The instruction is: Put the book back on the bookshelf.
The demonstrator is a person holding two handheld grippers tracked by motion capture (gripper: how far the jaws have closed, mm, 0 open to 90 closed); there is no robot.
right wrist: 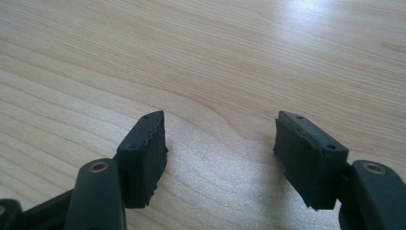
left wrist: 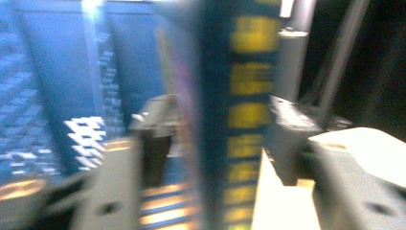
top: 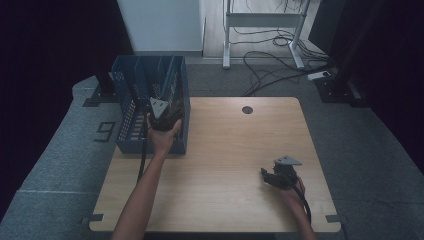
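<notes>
Book point(left wrist: 225, 120) sits upright between the left gripper point(left wrist: 218, 129) jaws, dark spine with blurred yellow lettering facing the camera; left gripper view is too smeared to tell whether the pads press on it or stand just off it. From above, that left gripper point(top: 161, 116) is in the right-hand slot of the blue rack point(top: 125, 120), hand point(top: 164, 137) at the rack's front edge. Rack stands on the table's point(top: 225, 150) far-left corner, perforated walls, dividers upright. Near side: right gripper point(top: 270, 177) lies low over the wood near the right front, well apart from the rack. Right gripper view shows its jaws spread wide, nothing between the pads point(right wrist: 143, 153), bare table point(right wrist: 215, 62) under them. Past the table: grey floor, cables point(top: 270, 65), white desk frame point(top: 262, 22).
</notes>
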